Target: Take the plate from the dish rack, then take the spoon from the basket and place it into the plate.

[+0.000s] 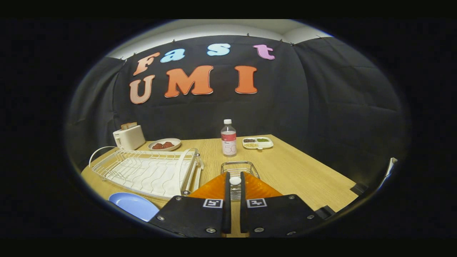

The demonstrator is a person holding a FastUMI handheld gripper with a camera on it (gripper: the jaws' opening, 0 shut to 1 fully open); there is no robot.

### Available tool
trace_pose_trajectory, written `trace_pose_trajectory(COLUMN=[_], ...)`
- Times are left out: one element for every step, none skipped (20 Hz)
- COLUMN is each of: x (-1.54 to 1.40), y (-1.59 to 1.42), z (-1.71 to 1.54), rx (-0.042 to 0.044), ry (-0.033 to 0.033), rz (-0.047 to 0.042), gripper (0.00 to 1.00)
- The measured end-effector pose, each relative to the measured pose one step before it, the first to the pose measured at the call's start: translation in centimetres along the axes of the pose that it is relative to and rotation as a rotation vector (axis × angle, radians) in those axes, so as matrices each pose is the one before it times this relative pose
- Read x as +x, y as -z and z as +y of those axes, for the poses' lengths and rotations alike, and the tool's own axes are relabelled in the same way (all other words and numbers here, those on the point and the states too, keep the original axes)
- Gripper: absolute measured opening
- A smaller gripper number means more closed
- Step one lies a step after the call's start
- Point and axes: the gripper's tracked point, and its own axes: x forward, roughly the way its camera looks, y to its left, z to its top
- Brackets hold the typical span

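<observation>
The jaws of the gripper (234,185) sit at the bottom centre of the frame, drawn close and pinching the white spoon (235,181), whose rounded end shows in the narrow gap between the two orange fingers (210,189). Both fingers press against it from either side, and a clear, ribbed part of the spoon runs down the slot toward the black finger mounts.

Just beyond the fingertips, slightly above centre-bottom, stands the small wire basket (239,167) on the wooden tabletop (303,171). Left of the jaws, in the lower left of the frame, the blue plate (134,205) lies flat on the tabletop, out of the rack and just in front of its near edge. The white dish rack (146,169) stretches across the left middle of the frame, with its drain tray under the wires and no dish in its slots.

Farther back, near the centre, a clear water bottle (228,137) with a red label and white cap stands upright. To its right lies a white divided tray (257,142) with dark, green and pale food in its compartments. To the bottle's left sits a round dish (164,144) holding reddish pieces, and at the left rear corner a white toaster (129,137) with bread (128,125) in its slots
</observation>
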Motion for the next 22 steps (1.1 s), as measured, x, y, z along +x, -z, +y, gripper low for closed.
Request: trace_pose_trajectory(x=[-0.296, -0.342, -0.47, -0.55, -0.483, -0.514, -0.582, -0.785, -0.654, -0.572, -0.549, -0.612, -0.676, -0.686, -0.775, -0.801, -0.675, -0.409, -0.487, -0.481, -0.399, -0.179], y=[-0.34, -0.381, -0.482, -0.474, -0.59, -0.421, -0.498, -0.418, -0.521, -0.357, -0.192, -0.231, -0.346, -0.126, -0.179, -0.23, -0.257, -0.089, 0.096, 0.077, 0.092, 0.367], z=[-0.183, -0.069, -0.046, -0.007, 0.039, 0.057, 0.279, 0.36, 0.258, 0.283, 0.434, 0.385, 0.561, 0.538, 0.823, 1.048, 1.085, 0.925, 0.978, 0.842, 0.972, 1.022], rx=[0.00226, 0.00161, -0.00047, -0.00315, -0.00276, 0.00327, 0.00383, 0.00495, 0.00273, -0.0056, -0.0098, -0.00872, -0.00566, 0.00256, 0.00732, 0.00589, 0.00674, 0.002, -0.00139, -0.00084, -0.00106, 0.00194], ry=[-0.00043, -0.00098, -0.00155, -0.00199, -0.00305, -0.00366, -0.01137, -0.01083, -0.00661, -0.00834, -0.00742, -0.01062, -0.0131, -0.015, -0.02229, -0.02869, -0.02985, -0.02693, -0.02325, -0.02152, -0.0229, -0.02239], rz=[-0.00464, -0.00657, -0.00876, -0.00979, -0.01334, -0.00825, -0.00703, -0.01054, -0.01164, -0.0093, -0.00424, -0.00781, -0.00437, -0.00114, -0.0019, -0.0038, -0.00904, -0.00173, 0.0019, -0.00172, 0.00042, 0.00454], gripper=[0.1, 0.1, 0.1, 0.1, 0.1, 0.1, 0.1, 0.1, 0.1, 0.1, 0.1, 0.1, 0.1, 0.1, 0.1, 0.1, 0.1, 0.1, 0.1, 0.1, 0.1, 0.1])
